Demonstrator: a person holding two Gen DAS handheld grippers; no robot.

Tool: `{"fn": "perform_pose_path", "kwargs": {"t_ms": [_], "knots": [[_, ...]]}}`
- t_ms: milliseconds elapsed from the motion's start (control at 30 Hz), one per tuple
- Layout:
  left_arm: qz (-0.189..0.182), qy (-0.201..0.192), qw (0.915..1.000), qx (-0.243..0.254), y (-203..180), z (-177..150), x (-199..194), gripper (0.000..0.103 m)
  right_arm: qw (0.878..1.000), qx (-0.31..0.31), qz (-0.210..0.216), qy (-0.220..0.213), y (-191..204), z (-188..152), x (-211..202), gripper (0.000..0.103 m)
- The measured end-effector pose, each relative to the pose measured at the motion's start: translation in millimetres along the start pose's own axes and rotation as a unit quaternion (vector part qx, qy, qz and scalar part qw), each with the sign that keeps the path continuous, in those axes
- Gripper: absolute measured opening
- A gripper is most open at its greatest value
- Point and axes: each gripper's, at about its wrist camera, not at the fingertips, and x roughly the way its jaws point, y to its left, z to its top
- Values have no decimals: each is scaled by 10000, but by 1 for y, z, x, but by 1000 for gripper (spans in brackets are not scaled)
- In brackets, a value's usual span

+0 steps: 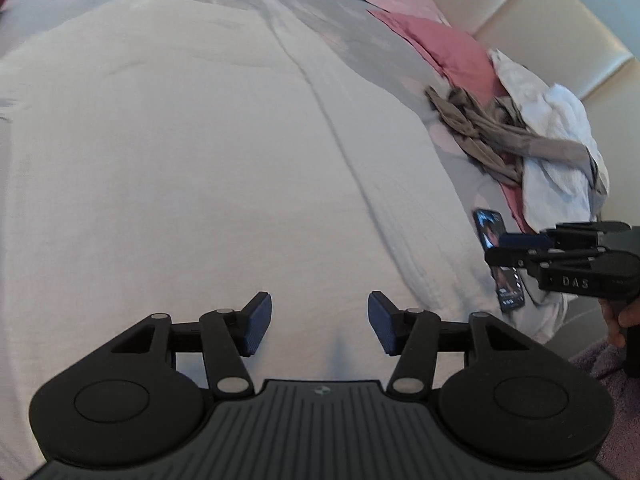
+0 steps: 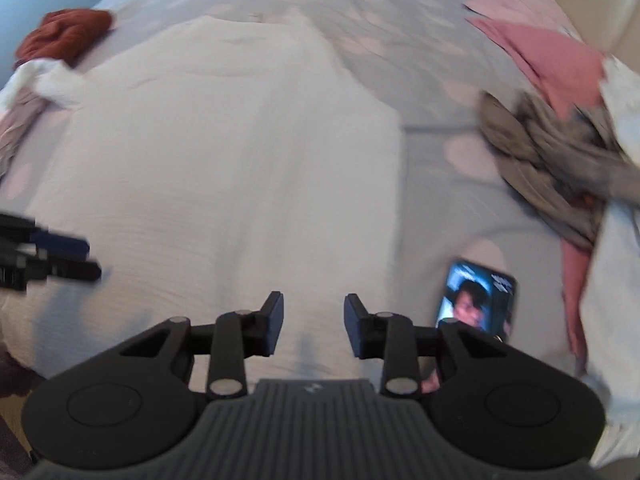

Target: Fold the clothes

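Note:
A white ribbed garment (image 1: 192, 168) lies flat on the bed, with a folded strip along its right side (image 1: 360, 152). It also fills the middle of the right wrist view (image 2: 240, 152). My left gripper (image 1: 320, 322) is open and empty, just above the garment's near edge. My right gripper (image 2: 314, 322) is open and empty over the garment's near right part; it shows side-on at the right of the left wrist view (image 1: 560, 256). The left gripper shows at the left edge of the right wrist view (image 2: 52, 256).
A phone (image 2: 476, 300) with a lit screen lies on the bed, right of the garment. A heap of grey, white and pink clothes (image 1: 520, 136) lies at the right. A rust-red garment (image 2: 64, 34) and a white one (image 2: 44, 80) lie at far left. A cream headboard (image 1: 520, 8) stands behind.

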Motion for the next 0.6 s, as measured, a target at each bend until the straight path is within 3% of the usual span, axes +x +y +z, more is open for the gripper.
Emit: {"fn": "perform_pose_path", "kwargs": {"t_ms": [167,333,433,600], "knots": [[723,-452,9953,-464,73,12,-50,51,9967,-656,480,-38,55,34,10,41],[1392,-901,9817,-940,146,25,-98,51,9900,-1110,866,109,103,63,28,41],[1558,-1173,9721,-1303,190,38,-118,51,9859,-1238,1094,273,129,81,41,41],[1648,-1592,9589,-1671,245,63,-137,53,9806,-1577,1130,298,167,111,63,44]]}}
